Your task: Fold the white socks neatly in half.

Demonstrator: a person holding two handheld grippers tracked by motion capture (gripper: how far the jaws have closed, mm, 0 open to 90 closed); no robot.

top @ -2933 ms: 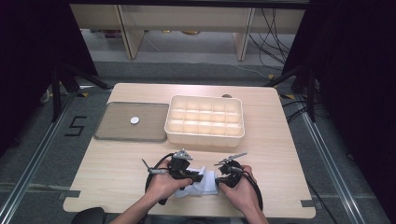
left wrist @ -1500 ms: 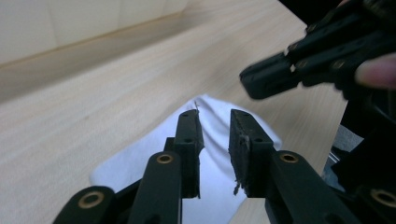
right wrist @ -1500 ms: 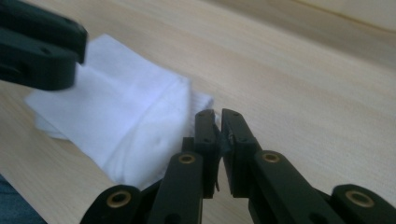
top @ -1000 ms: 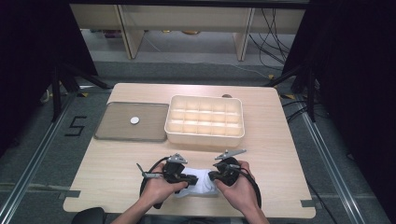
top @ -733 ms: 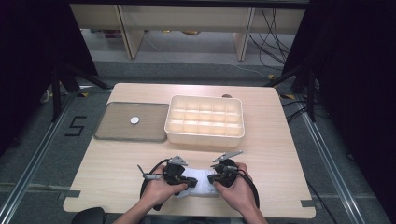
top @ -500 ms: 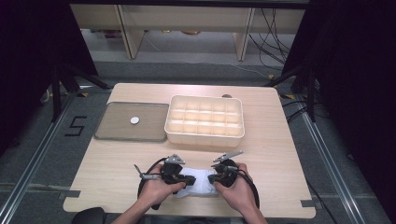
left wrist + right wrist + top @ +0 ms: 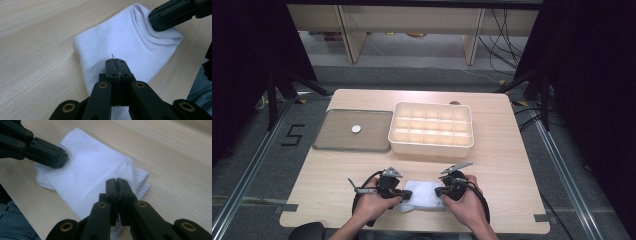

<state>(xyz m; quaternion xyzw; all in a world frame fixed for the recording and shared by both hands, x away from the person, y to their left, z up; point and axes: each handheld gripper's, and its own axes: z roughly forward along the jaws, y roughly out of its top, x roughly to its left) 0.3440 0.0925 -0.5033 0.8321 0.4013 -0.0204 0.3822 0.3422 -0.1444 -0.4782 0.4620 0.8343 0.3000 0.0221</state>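
White cloth (image 7: 424, 195) at near table edge (image 7: 412, 231), tools closed

Black numeral "5" (image 7: 293, 135) marked on the grey floor, left of the table (image 7: 512, 150)

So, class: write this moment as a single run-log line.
left gripper: shut on white cloth | right gripper: shut on white cloth | cloth: folded, near table edge | divided tray: untouched
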